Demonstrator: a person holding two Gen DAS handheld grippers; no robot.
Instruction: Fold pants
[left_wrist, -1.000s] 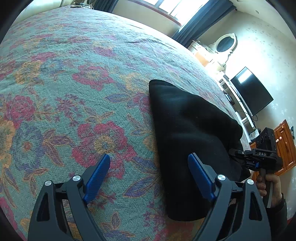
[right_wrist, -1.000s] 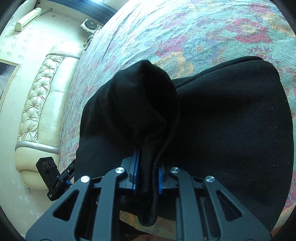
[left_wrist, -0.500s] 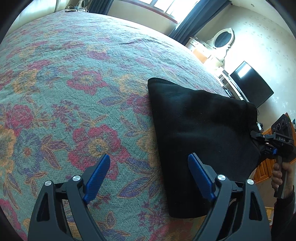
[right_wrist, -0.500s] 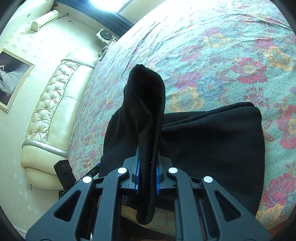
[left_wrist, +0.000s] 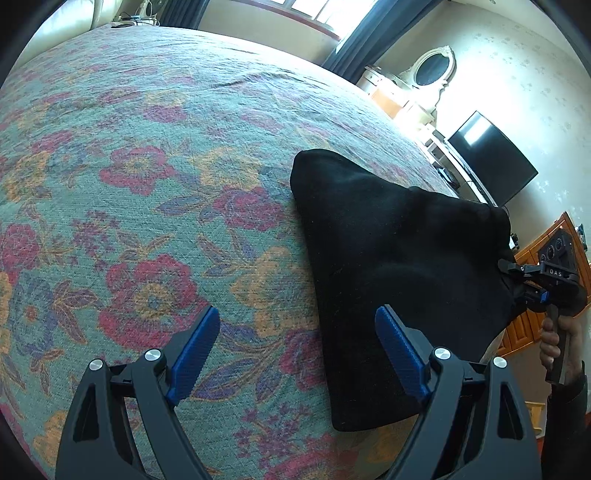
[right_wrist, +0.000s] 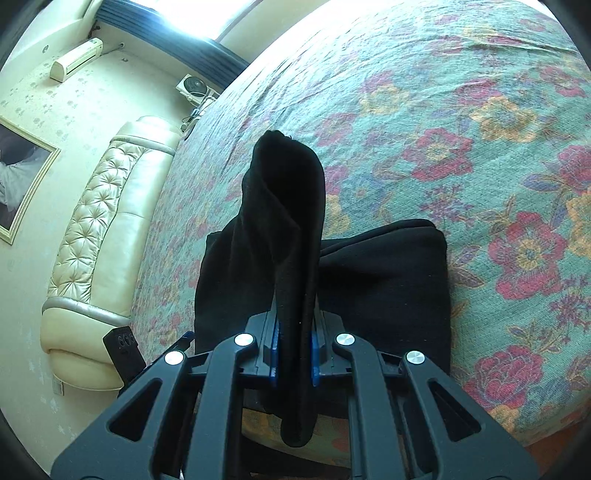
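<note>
Two hand-held grippers in view, one garment. Black pants (left_wrist: 388, 266) lie already folded down to a compact stack on the bed (left_wrist: 147, 184), near its edge, on the floral bedspread.

Right hand-held gripper (right_wrist: 293, 354): clenched on a bunched fold of the pants, cloth pinched between the blue pads (right_wrist: 274, 354). The pinched edge is lifted off the bed and stands up as a tall ridge in the right wrist view; a short tail of fabric hangs below the jaws. The rest of the stack stays flat on the bedspread beneath it. In the left wrist view the same gripper (left_wrist: 532, 291) shows at the far right edge of the pants, with the person's right hand (left_wrist: 557, 343) on its handle.

Left hand-held gripper (left_wrist: 297, 347): released, jaws spread wide, holding nothing. It hovers low over the bedspread, one finger over bare cover, the other over the near edge of the stack. Contact with cloth: cannot tell.

Judgement: step in hand is another fold, the right side raised for carrying over the stack. Task looks well along.

Next move calls for swinging the lifted edge across toward the opposite side, laying it flush with the edges below, then releasing. The free left gripper could pin the lower layers so the stack does not drag.

Risk: bunched grip may lay down a twisted, uneven flap.
</note>
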